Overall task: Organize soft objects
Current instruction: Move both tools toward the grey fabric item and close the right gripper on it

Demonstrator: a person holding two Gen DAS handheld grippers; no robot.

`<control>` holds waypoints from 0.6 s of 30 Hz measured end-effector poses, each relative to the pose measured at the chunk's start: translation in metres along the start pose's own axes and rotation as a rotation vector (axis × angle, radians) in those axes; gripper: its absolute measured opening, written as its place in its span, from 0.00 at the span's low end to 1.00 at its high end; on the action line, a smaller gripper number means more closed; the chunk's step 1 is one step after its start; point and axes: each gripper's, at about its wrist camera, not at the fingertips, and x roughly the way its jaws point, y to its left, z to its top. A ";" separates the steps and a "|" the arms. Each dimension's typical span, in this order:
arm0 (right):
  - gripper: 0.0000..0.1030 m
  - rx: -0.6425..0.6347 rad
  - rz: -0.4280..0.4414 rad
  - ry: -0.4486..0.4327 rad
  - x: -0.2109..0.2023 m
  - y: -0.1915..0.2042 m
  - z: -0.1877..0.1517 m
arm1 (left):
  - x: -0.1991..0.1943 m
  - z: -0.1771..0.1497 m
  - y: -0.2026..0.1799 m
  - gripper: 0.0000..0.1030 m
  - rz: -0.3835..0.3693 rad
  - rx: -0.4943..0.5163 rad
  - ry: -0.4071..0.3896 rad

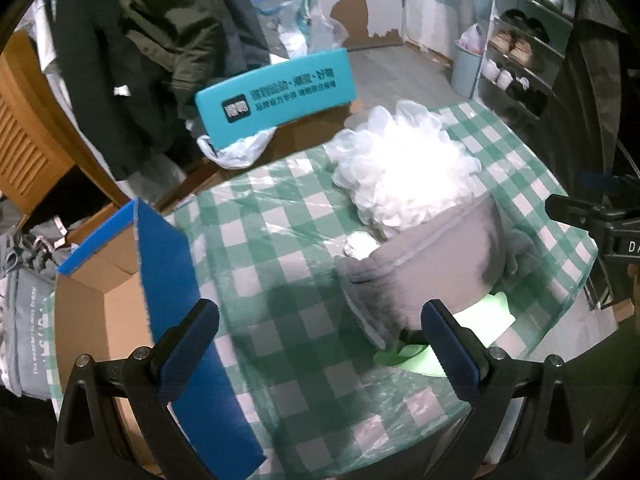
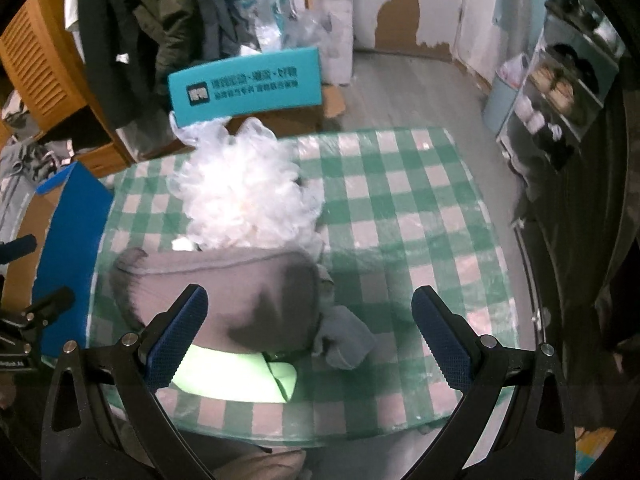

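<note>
Left gripper (image 1: pixel 320 344): jaws spread wide, nothing between the blue pads, held above the checked cloth.
Right gripper (image 2: pixel 310 334): jaws likewise wide apart and empty, poised over the near end of the pile.
Grey cushion (image 2: pixel 224 292): soft grey padded piece lying on the table, its near side between and just beyond the right gripper's fingers (image 2: pixel 180 332); in the left view it sits beside the right-hand finger (image 1: pixel 448 344).
Pale green cloth (image 2: pixel 236 376): flat, bright piece lying under the cushion's near edge, on the tablecloth.
Grey sock (image 2: pixel 344 340): small crumpled grey fabric touching the cushion's right end; exact kind hard to tell.
Clear plastic heap (image 2: pixel 244 192): glossy crumpled film piled just behind the cushion, touching it.
Tablecloth (image 2: pixel 400 208): green-and-white check under a clear cover.
Cardboard box (image 1: pixel 104 304): open, with blue flaps, at the table's left edge.
Teal chair back (image 1: pixel 276 96): printed panel beyond the table's far edge.
Shoe rack (image 1: pixel 520 52): at far right, shoes on its shelves.
</note>
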 end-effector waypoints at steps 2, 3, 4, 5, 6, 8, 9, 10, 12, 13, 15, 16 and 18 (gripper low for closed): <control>0.98 0.007 -0.008 0.017 0.005 -0.004 -0.002 | 0.006 0.001 -0.006 0.99 -0.010 0.011 0.009; 0.98 0.009 -0.012 0.026 0.008 -0.006 -0.004 | 0.010 0.002 -0.010 0.99 -0.021 0.023 0.014; 0.98 0.009 -0.013 0.033 0.011 -0.007 -0.005 | 0.012 0.002 -0.013 0.99 -0.023 0.030 0.017; 0.98 0.011 -0.015 0.040 0.013 -0.009 -0.006 | 0.015 0.003 -0.016 0.99 -0.023 0.038 0.020; 0.98 0.013 -0.019 0.047 0.016 -0.010 -0.007 | 0.019 0.005 -0.020 0.99 -0.027 0.049 0.022; 0.98 0.017 -0.026 0.066 0.023 -0.014 -0.010 | 0.025 0.007 -0.025 0.99 -0.035 0.064 0.028; 0.98 0.019 -0.028 0.073 0.026 -0.016 -0.011 | 0.026 0.008 -0.027 0.99 -0.040 0.072 0.030; 0.98 0.023 -0.030 0.084 0.030 -0.018 -0.012 | 0.028 0.009 -0.030 0.99 -0.049 0.088 0.028; 0.98 0.029 -0.035 0.105 0.037 -0.021 -0.015 | 0.031 0.013 -0.036 0.99 -0.055 0.121 0.025; 0.98 0.031 -0.039 0.115 0.040 -0.024 -0.017 | 0.034 0.015 -0.039 0.99 -0.063 0.143 0.029; 0.98 0.035 -0.043 0.133 0.045 -0.026 -0.019 | 0.038 0.018 -0.044 0.99 -0.067 0.170 0.036; 0.98 0.037 -0.043 0.140 0.048 -0.028 -0.020 | 0.041 0.020 -0.046 0.99 -0.077 0.181 0.042; 0.98 0.041 -0.037 0.153 0.051 -0.030 -0.023 | 0.048 0.023 -0.050 0.99 -0.109 0.202 0.060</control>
